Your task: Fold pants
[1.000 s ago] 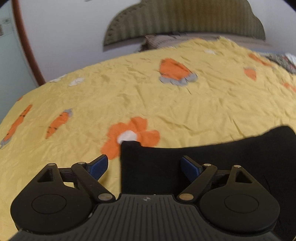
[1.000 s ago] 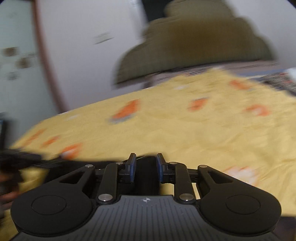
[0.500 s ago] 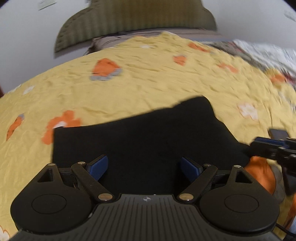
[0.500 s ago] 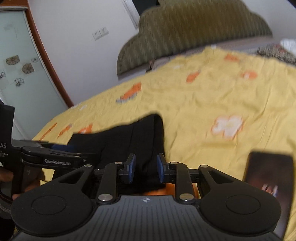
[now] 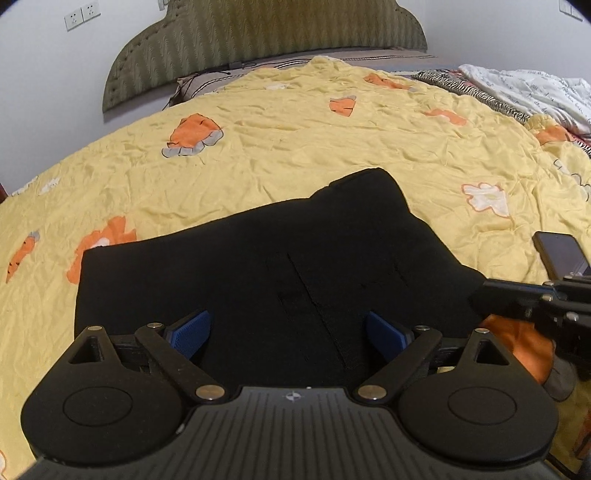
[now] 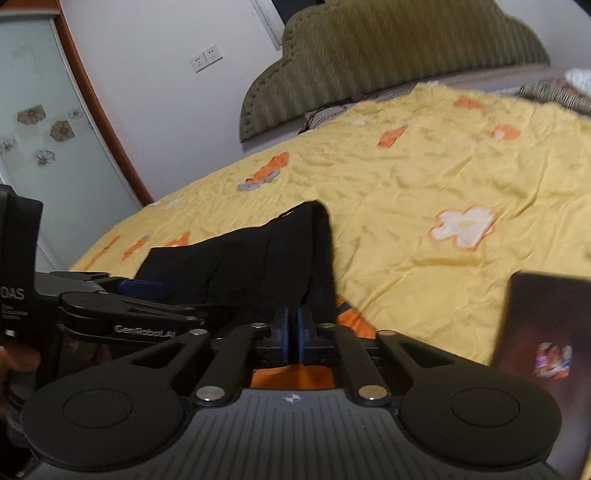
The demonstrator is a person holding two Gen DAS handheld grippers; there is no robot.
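My left gripper [image 5: 288, 332] hovers over the near edge of the black pants [image 5: 258, 266], jaws wide and opening, cloth beneath them but nothing pinched. My right gripper [image 6: 291, 334] has its pads pressed together just at the near right corner of the pants; I cannot tell whether a sliver of fabric is caught between them (black on black hides it).

I judge the folding well along: just ahead of both grippers the pants lie as a compact, layered rectangle on the yellow bedspread [image 5: 295, 140], with stacked edges showing at the far right corner. What is left looks like one more fold at most, or a final smoothing.

Counting outward: two grippers, one pair of pants, one dark phone [image 5: 561, 254] to the right of my right gripper, one bedspread, one padded headboard [image 5: 266, 33] farthest off, and one white patterned quilt [image 5: 528, 88] at the far right.
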